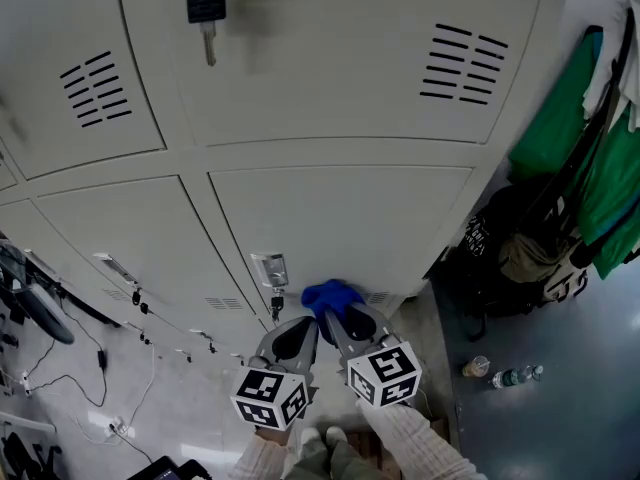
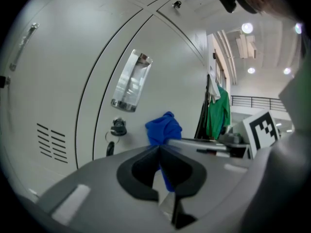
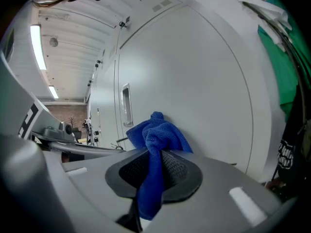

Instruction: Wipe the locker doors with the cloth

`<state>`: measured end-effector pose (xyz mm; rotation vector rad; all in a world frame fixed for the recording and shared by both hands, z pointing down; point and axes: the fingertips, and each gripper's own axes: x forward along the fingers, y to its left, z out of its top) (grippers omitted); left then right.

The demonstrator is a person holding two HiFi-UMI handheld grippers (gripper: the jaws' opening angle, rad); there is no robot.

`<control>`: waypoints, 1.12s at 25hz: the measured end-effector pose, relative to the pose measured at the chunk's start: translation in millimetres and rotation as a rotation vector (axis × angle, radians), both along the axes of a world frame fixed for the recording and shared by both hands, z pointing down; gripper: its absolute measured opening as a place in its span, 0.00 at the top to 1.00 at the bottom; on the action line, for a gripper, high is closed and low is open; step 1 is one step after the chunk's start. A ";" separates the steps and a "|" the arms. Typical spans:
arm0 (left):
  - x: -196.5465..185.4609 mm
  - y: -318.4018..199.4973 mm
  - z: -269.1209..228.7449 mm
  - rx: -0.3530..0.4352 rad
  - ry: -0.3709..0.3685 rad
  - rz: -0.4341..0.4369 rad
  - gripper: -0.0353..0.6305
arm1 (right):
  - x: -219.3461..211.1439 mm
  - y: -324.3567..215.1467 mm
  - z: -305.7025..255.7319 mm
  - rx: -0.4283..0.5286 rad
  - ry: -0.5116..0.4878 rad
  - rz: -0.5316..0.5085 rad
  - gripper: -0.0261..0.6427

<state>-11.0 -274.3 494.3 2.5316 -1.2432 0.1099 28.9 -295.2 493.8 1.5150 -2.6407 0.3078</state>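
Your right gripper (image 3: 155, 168) is clamped on the blue cloth (image 3: 156, 132), which is bunched up against the lower locker door (image 1: 340, 218). Your left gripper (image 2: 159, 150) hangs just beside it, jaws together, empty.

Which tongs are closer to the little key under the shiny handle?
Left. The left tongs are shut, just right of the key. The right tongs, shut on the blue cloth, are farther right.
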 end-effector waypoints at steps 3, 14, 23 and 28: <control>5.3 -2.2 -29.6 0.061 0.012 0.008 0.94 | 15.0 1.8 -42.3 0.086 -0.009 0.026 0.88; 35.3 4.9 -148.9 0.303 0.029 0.075 0.94 | 63.1 14.4 -199.3 0.391 0.009 0.104 0.88; 53.8 5.8 -196.3 0.420 0.025 0.121 0.94 | 84.2 15.1 -262.9 0.523 0.021 0.151 0.88; 59.8 1.7 -198.3 0.425 0.023 0.134 0.94 | 83.6 9.6 -263.6 0.522 0.024 0.136 0.88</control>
